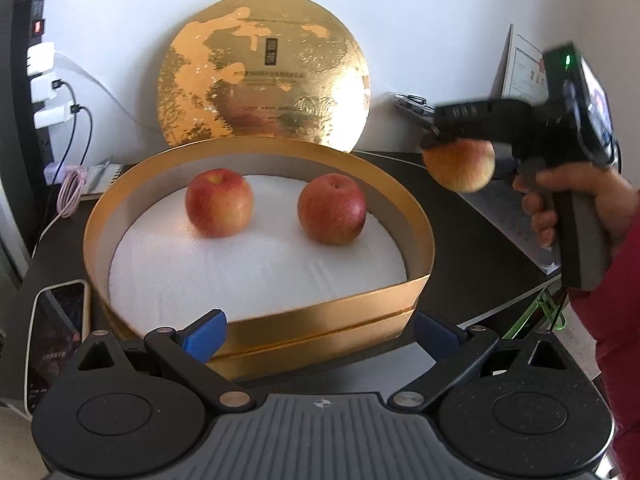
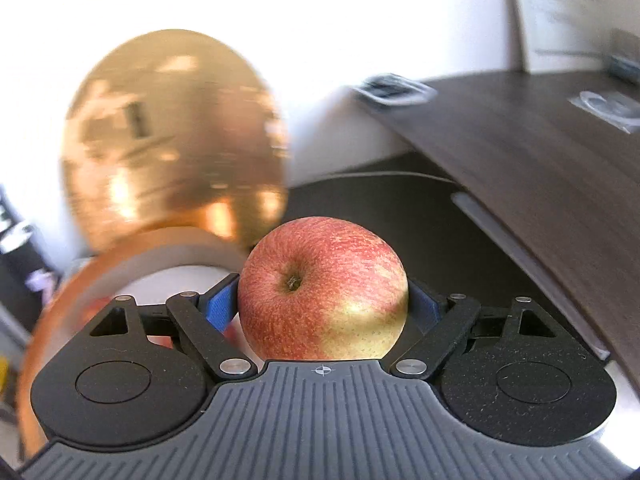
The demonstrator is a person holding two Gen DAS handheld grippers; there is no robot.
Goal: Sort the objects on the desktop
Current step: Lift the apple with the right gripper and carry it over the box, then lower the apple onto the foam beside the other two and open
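A round gold box (image 1: 328, 322) with a white padded floor stands on the dark desk. Two red apples lie in it, one at the left (image 1: 219, 202) and one at the right (image 1: 331, 209). My left gripper (image 1: 320, 334) is open and empty at the box's near wall. My right gripper (image 2: 322, 304) is shut on a third red-yellow apple (image 2: 322, 290) and holds it in the air, right of the box. That apple also shows in the left wrist view (image 1: 460, 165).
The round gold lid (image 1: 264, 72) leans on the wall behind the box. A phone (image 1: 56, 344) lies at the left. Chargers and cables (image 1: 52, 92) hang at far left. Papers (image 1: 504, 208) and a wooden desktop (image 2: 540, 152) lie to the right.
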